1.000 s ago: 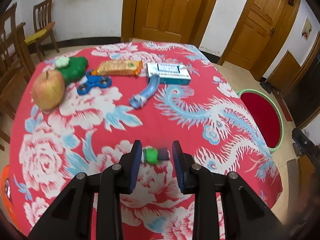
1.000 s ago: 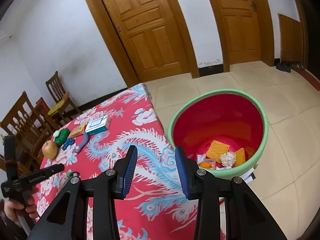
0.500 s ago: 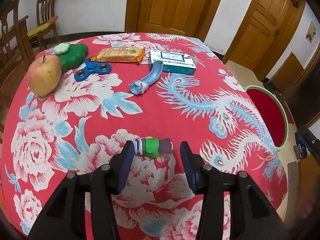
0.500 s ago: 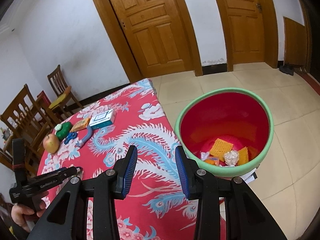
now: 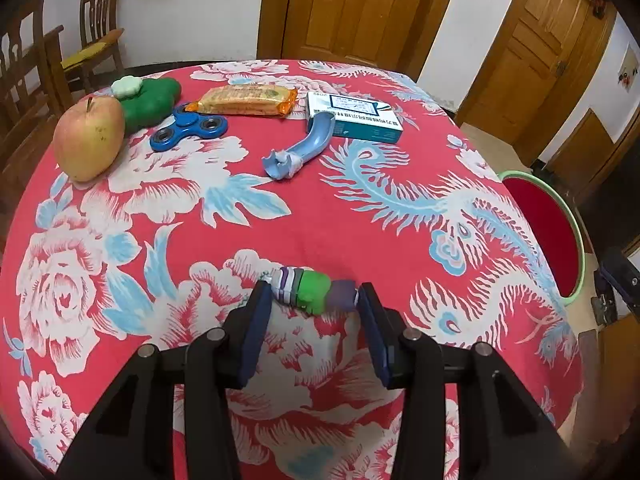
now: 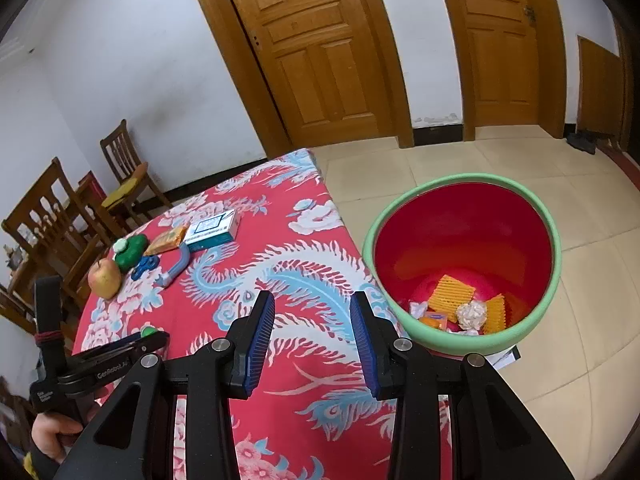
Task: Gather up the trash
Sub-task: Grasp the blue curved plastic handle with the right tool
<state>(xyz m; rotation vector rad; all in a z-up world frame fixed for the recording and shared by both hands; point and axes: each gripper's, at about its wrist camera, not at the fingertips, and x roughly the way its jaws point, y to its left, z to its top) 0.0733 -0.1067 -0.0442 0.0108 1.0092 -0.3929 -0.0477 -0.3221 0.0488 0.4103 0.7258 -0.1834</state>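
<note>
A small crumpled wrapper, green with purple and white ends, lies on the red flowered tablecloth. My left gripper is open low over the cloth, its two fingertips standing at the wrapper's two ends, and no squeeze shows. From the right wrist view the left gripper shows at the lower left with a hand on its handle. My right gripper is open and empty above the table's right edge. Beside it on the floor stands the green-rimmed red bin, with orange pieces and crumpled paper inside.
At the table's far side lie an apple, a green toy, a blue fidget spinner, an orange snack pack, a blue-and-white box and a curved blue plastic piece. Wooden chairs stand left.
My left gripper has sunk toward the cloth and its jaws have widened, so the wrapper now lies between the fingertips instead of just beyond them. The right gripper has stayed put.
</note>
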